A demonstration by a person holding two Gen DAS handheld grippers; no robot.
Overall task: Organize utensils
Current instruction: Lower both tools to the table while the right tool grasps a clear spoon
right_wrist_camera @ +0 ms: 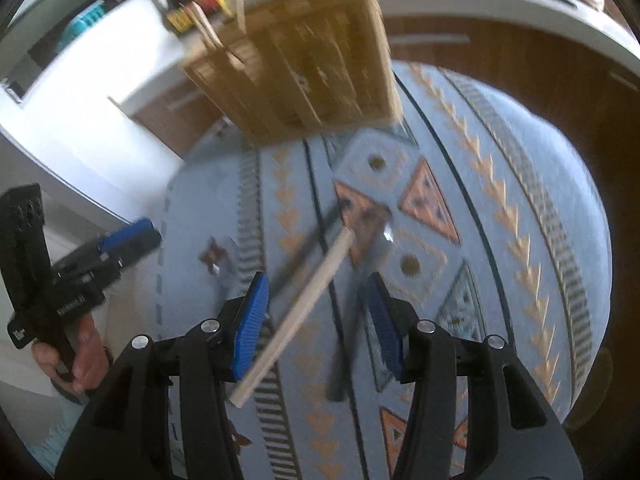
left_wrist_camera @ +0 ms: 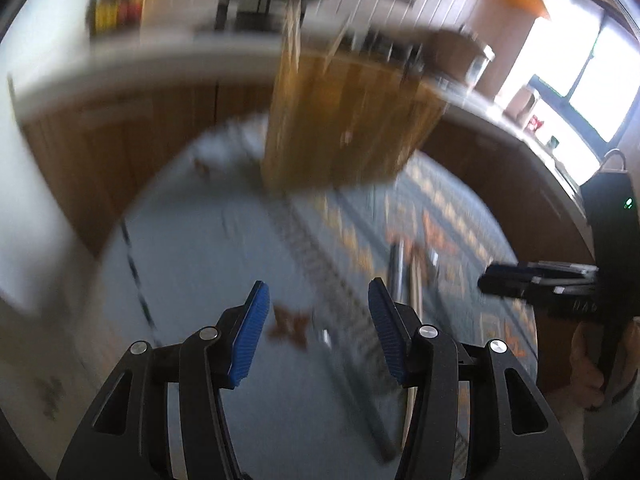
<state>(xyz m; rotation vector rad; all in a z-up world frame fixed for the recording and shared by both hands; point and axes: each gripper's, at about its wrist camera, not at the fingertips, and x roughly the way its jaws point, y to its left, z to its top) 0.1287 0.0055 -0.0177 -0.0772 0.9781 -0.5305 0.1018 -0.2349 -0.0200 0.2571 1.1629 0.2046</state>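
Note:
A wooden utensil organizer [right_wrist_camera: 304,64] with long compartments stands at the far side of the blue patterned tablecloth [right_wrist_camera: 500,200]; it also shows blurred as the organizer [left_wrist_camera: 344,120]. A pale wooden-handled utensil [right_wrist_camera: 304,300] lies on the cloth with two dark-handled utensils [right_wrist_camera: 308,244] beside it. My right gripper [right_wrist_camera: 320,312] hovers open above them, and its pads touch nothing. My left gripper [left_wrist_camera: 318,320] is open over bare cloth, with the utensils [left_wrist_camera: 400,276] just right of it. Each gripper appears in the other's view: the right gripper [left_wrist_camera: 492,280] and the left gripper [right_wrist_camera: 128,240].
A kitchen counter [left_wrist_camera: 120,68] with wooden cabinet fronts curves behind the table. Bottles [right_wrist_camera: 188,0] stand on it at the left. A hand [right_wrist_camera: 80,356] holds the left gripper's handle. Bright windows [left_wrist_camera: 580,80] are at the right. Both views are motion-blurred.

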